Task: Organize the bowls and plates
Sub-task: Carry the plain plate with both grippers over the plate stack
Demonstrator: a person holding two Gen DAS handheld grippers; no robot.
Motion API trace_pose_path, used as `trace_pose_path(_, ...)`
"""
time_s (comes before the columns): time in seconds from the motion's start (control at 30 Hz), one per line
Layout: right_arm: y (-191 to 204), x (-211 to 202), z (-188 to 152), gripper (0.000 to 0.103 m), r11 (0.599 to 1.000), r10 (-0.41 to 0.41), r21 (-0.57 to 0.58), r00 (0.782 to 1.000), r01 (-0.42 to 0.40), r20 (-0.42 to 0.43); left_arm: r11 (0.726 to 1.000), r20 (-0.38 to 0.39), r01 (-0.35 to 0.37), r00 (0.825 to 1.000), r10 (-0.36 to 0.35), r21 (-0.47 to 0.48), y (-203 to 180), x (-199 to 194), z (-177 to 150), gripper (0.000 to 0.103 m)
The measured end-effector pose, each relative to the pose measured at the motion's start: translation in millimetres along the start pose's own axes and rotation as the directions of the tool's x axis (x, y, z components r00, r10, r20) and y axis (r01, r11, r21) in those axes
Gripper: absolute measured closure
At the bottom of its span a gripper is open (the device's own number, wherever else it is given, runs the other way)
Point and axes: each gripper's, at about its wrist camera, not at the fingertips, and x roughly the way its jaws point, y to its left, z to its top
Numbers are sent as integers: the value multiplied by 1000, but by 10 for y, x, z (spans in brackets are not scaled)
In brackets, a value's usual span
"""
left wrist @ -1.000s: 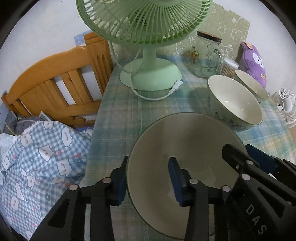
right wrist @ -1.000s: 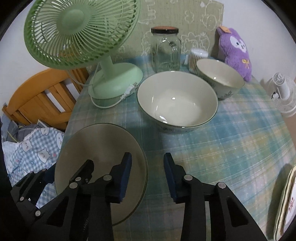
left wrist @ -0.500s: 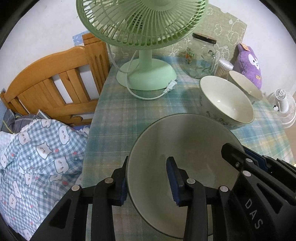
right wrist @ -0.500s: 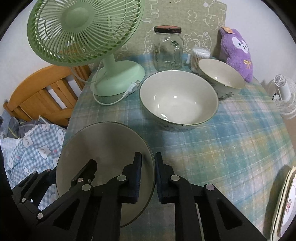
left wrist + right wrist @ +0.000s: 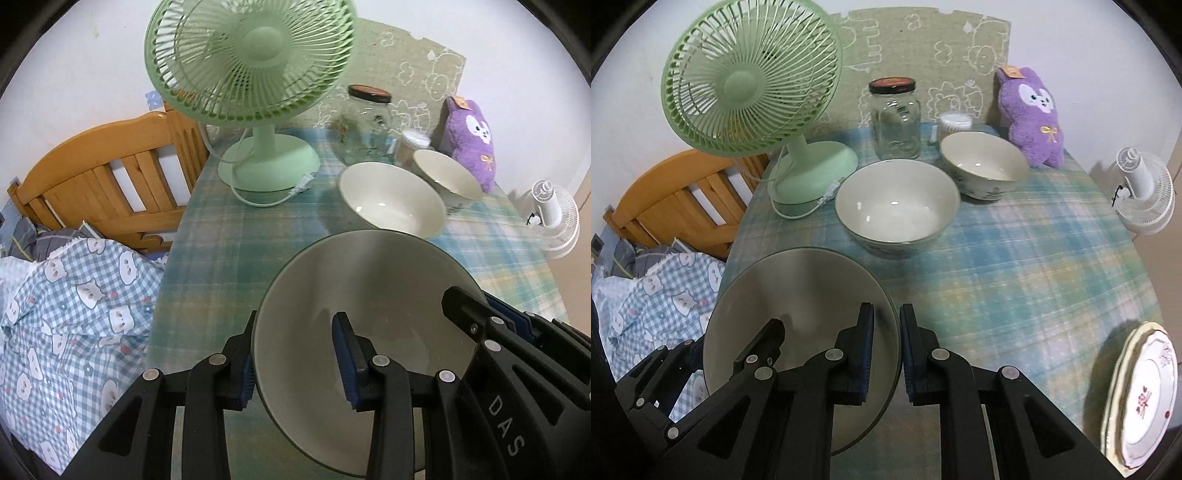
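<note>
A large cream bowl [image 5: 369, 295] is held above the near left of the table by both grippers. My left gripper [image 5: 295, 358] is shut on its left rim. My right gripper [image 5: 886, 354] is shut on its right rim, and the bowl also shows in the right wrist view [image 5: 798, 295]. A medium cream bowl [image 5: 897, 206] stands on the plaid tablecloth further back. A smaller patterned bowl [image 5: 982, 166] stands behind it to the right. Stacked plates [image 5: 1141, 398] lie at the near right table edge.
A green desk fan [image 5: 753, 92] with its cord stands at the back left. A glass jar [image 5: 895, 118], a cotton swab box [image 5: 955, 123] and a purple plush [image 5: 1030, 114] line the back. A wooden bed frame [image 5: 99, 188] and bedding lie left; a white fan [image 5: 1141, 192] right.
My right gripper has closed on the large bowl's right rim. Both grippers have lifted the bowl and drawn back, so the table looks farther away.
</note>
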Motion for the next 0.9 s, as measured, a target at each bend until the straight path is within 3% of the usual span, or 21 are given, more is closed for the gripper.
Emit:
trace_pose_path(0.5,-867,-480,-436,85,1000,0,-9,1000,0,1,1000,-4,-7,1000,7,-16,-848,-329,-457,67)
trace_pose_path(0.9,-1404,-528,-839,85,1000,-13,16,999,13,-38,1000,-39,0,999,1,9,-1323,-320,-896,67)
